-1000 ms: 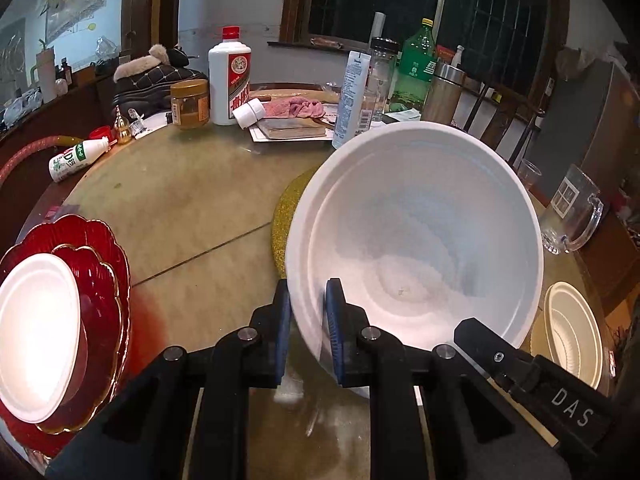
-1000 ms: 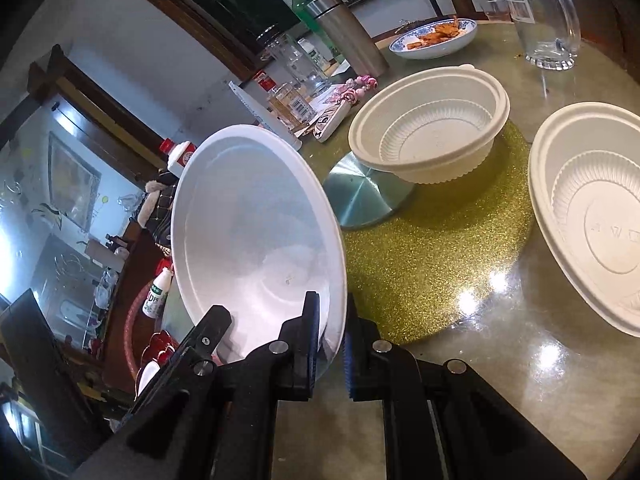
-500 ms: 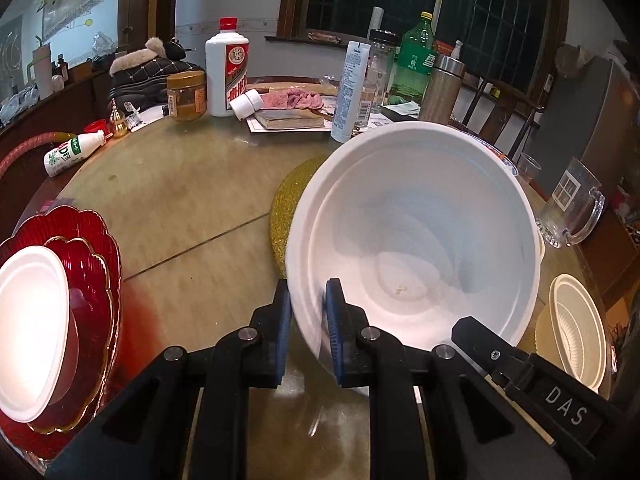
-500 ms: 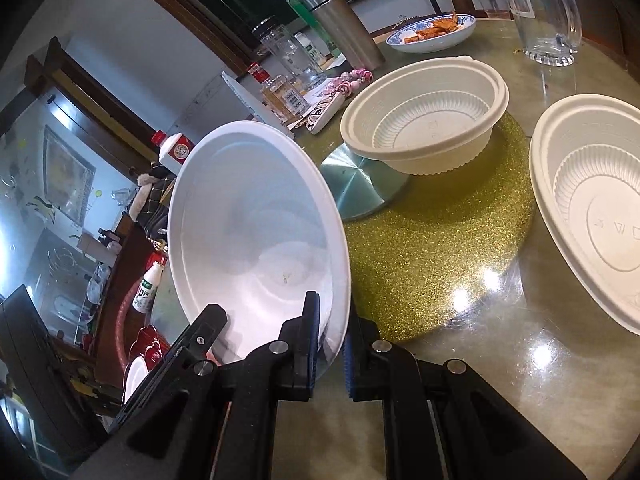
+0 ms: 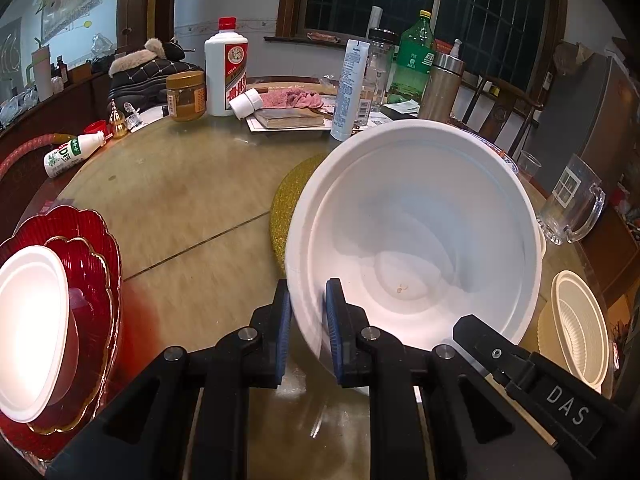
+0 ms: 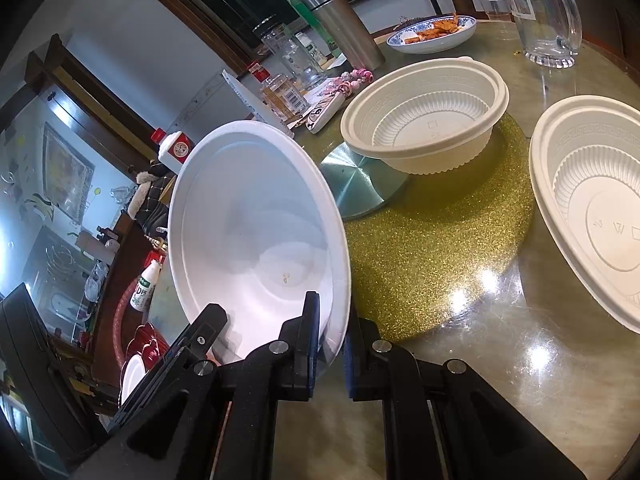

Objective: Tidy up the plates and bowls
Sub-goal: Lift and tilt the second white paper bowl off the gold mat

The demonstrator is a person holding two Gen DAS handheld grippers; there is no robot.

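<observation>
My left gripper (image 5: 307, 322) is clamped on the near rim of the big white bowl (image 5: 416, 232), one pad inside the wall and one outside. My right gripper (image 6: 331, 332) pinches the same bowl's rim from the other side, so I hold it in both, tilted up off the tabletop (image 5: 180, 200) with its mouth toward me. The inside looks clean apart from a small speck near the bottom.

Under and beyond the bowl lies a gold glitter mat (image 6: 432, 248). On its far edge stands a cream ribbed bowl (image 6: 428, 120), partly resting on a pale metal disc (image 6: 356, 184). A second cream ribbed bowl (image 6: 592, 216) sits to the right, apart from the first. Far to my left a stack of red scalloped plates (image 5: 92, 240) carries a smaller white bowl (image 5: 32, 328).

As I judge it, the sorting is partway: the red plates look gathered already, but the two cream bowls are not nested, and the one in my grippers has no resting place yet. It probably belongs either with the white one on the left stack or with the cream bowls; I cannot tell which.
</observation>
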